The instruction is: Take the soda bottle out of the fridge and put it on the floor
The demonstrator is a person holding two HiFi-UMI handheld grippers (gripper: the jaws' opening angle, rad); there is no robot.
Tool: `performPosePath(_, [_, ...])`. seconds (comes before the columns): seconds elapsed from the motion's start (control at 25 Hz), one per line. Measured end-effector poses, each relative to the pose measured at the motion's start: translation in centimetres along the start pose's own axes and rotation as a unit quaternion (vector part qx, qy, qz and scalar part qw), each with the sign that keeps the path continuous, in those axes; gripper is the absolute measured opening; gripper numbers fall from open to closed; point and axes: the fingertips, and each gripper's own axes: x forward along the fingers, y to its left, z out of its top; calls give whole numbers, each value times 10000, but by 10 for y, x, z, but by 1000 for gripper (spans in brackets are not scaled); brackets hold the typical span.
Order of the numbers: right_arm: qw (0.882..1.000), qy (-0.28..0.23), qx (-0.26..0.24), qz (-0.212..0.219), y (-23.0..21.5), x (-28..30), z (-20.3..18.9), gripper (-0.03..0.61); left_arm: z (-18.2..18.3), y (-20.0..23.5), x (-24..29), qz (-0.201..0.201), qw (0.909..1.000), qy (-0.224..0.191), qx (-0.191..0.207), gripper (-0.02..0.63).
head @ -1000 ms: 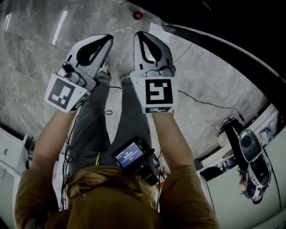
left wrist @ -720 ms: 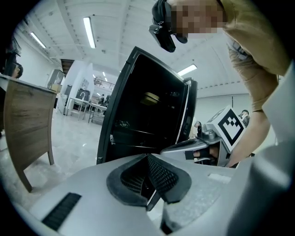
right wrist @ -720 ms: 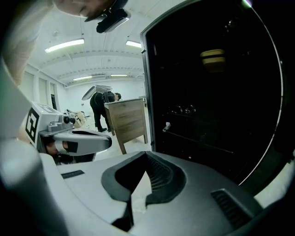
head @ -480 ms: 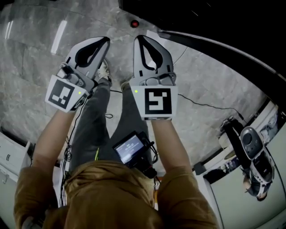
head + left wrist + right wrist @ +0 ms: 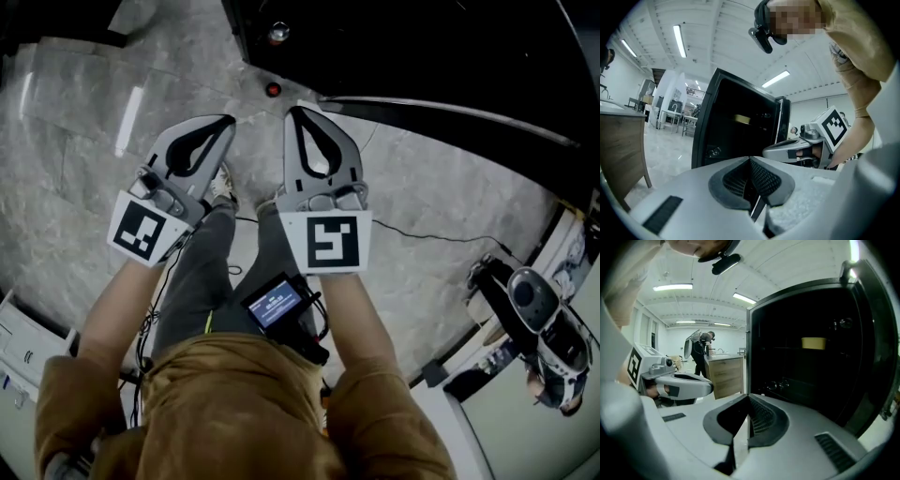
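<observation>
The left gripper [image 5: 226, 121] and right gripper [image 5: 293, 112] both have their jaws pressed together with nothing between them.
They hang side by side over the marble floor [image 5: 75, 187]. At 12 o'clock stands the black fridge [image 5: 394, 56], door [image 5: 450, 111] swung out toward 2 o'clock. Its inside is dark. A red cap [image 5: 273, 90] shows at its foot, but the soda bottle itself cannot be made out.

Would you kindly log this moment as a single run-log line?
facing fridge | left gripper shut, empty | right gripper shut, empty | soda bottle not visible
</observation>
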Motion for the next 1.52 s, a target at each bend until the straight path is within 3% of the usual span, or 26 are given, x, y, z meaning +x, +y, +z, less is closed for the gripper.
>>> performPosePath(0.6, [9939, -788, 443, -627, -52, -79, 115, 1, 120, -28, 0, -190, 9972, -362, 629, 2])
performPosePath(0.88, [9889, -1232, 419, -720, -67, -108, 174, 0, 186, -34, -4, -141, 9923, -780, 950, 2])
performPosePath(1.52, [9826, -1577, 135, -975, -106, -190, 227, 2, 276, -50, -40, 49, 9805, -1530, 1232, 2])
